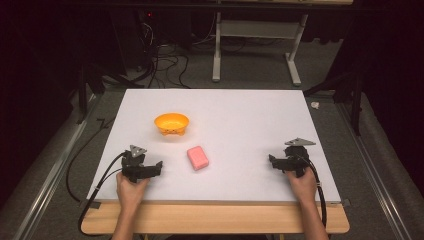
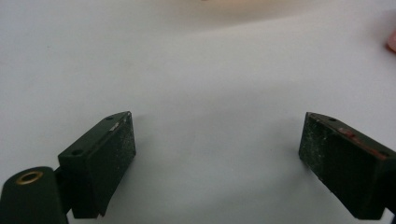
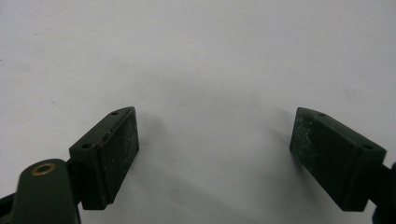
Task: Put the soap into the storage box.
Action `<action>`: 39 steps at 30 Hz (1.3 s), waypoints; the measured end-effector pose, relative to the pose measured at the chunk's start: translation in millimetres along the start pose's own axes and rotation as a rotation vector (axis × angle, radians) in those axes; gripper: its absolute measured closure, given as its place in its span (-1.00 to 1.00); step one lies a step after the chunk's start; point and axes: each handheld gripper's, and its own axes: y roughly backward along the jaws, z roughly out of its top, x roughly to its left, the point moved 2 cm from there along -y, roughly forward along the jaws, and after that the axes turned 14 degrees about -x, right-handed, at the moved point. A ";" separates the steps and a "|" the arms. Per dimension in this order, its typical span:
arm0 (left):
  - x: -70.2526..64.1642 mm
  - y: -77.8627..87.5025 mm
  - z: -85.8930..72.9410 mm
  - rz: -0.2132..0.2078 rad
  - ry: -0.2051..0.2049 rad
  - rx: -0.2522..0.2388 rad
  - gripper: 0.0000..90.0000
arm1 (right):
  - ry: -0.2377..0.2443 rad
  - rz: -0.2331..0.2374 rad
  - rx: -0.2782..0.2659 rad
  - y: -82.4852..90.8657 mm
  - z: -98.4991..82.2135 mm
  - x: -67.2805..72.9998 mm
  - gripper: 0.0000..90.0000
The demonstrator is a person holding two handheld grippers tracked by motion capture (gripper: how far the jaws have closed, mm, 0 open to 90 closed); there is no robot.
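An orange bowl stands on the white table top, left of centre. A pink block lies flat a little nearer the front, to the bowl's right. My left gripper rests low at the front left, left of the block, and is open with nothing between its jaws. A sliver of the pink block peeks in at the right edge of the left gripper view. At the front right, my right gripper is open too, with only bare table between its jaws.
The white top lies on a wooden table whose front edge shows as a strip. Black cables trail off the front corners. Beyond the table are a grey floor, a white frame and tangled cords.
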 end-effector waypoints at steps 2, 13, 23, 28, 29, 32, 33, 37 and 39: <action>0.0 0.0 -0.1 0.000 0.000 -0.001 -0.76 | 0.000 0.000 0.000 0.0 0.0 0.0 -0.64; 0.2 0.0 -0.1 -0.001 0.002 -0.001 -0.76 | 0.000 0.000 0.000 0.0 0.0 0.0 -0.64; 0.4 0.0 0.0 -0.003 0.003 0.002 -0.76 | 0.000 0.000 0.000 0.0 0.0 0.0 -0.64; 0.6 0.0 0.3 -0.005 0.006 0.004 -0.75 | 0.002 0.000 0.000 0.1 0.0 -0.1 -0.64; 0.7 -0.1 0.3 -0.004 0.007 0.003 -0.75 | 0.002 0.000 0.000 0.0 0.0 -0.1 -0.65; 0.7 -0.1 0.4 -0.003 0.008 0.003 -0.75 | 0.002 0.000 0.000 0.0 0.0 -0.1 -0.64; 0.7 -0.1 0.5 -0.003 0.008 0.003 -0.74 | 0.002 0.000 0.000 0.1 0.0 -0.1 -0.64; 0.7 -0.1 0.9 0.000 0.010 0.004 -0.74 | 0.002 0.000 0.000 0.1 0.0 -0.1 -0.64; 0.9 0.2 1.3 0.001 0.012 0.005 -0.73 | 0.002 0.000 0.000 0.1 0.0 -0.1 -0.64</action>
